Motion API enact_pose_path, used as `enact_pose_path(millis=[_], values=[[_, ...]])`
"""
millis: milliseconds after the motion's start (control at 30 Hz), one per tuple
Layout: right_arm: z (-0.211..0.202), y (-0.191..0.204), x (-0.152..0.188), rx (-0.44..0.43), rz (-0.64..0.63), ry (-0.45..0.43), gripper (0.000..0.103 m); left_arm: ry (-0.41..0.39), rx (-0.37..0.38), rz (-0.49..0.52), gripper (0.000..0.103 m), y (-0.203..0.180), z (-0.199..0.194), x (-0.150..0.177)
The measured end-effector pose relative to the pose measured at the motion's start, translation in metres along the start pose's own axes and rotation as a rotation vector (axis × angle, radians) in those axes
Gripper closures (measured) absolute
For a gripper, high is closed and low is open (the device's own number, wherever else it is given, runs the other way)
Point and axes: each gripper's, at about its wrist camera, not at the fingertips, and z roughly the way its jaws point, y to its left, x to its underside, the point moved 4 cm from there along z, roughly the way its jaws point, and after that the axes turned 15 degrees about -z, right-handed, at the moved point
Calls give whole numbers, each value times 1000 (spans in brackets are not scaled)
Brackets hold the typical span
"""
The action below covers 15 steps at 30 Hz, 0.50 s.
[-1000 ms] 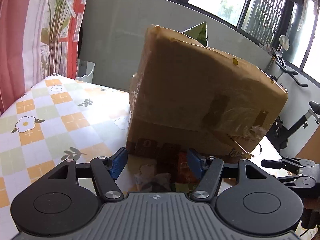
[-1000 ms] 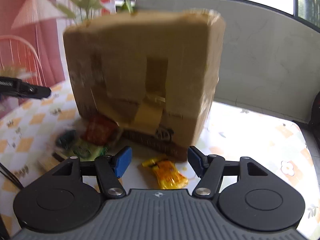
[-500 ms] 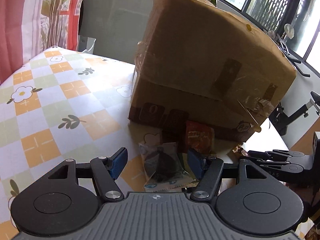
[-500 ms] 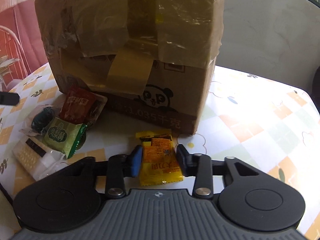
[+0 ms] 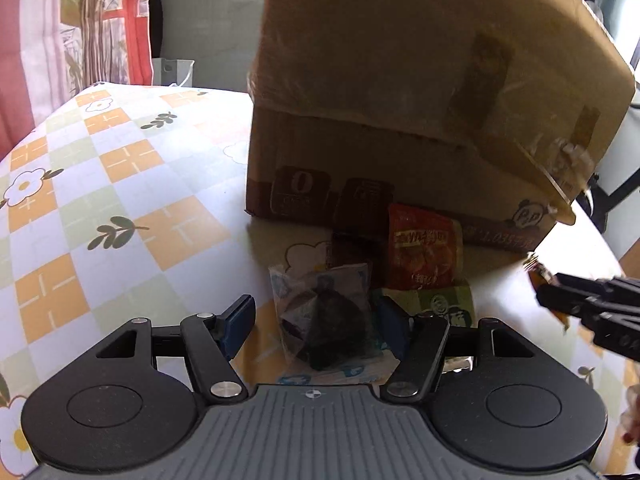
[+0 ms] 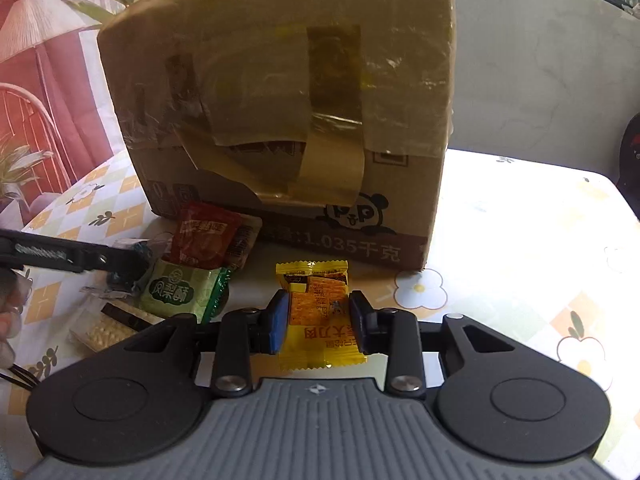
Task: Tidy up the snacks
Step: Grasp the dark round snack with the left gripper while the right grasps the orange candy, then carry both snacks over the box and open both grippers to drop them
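Note:
A taped cardboard box stands on the flowered tablecloth. Snack packets lie in front of it. My left gripper is open around a clear packet with a dark snack. A red packet and a green packet lie just beyond. My right gripper is shut on a yellow cracker packet that lies on the table. The right gripper also shows at the right of the left wrist view.
A clear packet of pale biscuits lies at the left of the pile. The left gripper's finger reaches in from the left. A curtain and grey wall stand behind the table. The table's right edge is close.
My left gripper has come down and forward around the dark snack packet. My right gripper has closed tighter on the yellow packet. Both views have drawn nearer the box.

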Motion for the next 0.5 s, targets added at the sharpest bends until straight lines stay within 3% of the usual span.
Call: enact_pose_path(millis=[67,233,367,500], values=[[-1,3,-4,2,6,-8,69,-10,-19,36,55,-2,1,-2],[-14,7,-14,-6,6,-50,69,-65,-28,45,56,0,-21,-14],[-23,8,-20,-13,-23,-65,69,-116,-12,-14,56,4,-47,-27],[-33,6,-28,1,-4,-131,69,-181,21,49,56,-8,-75,-45]])
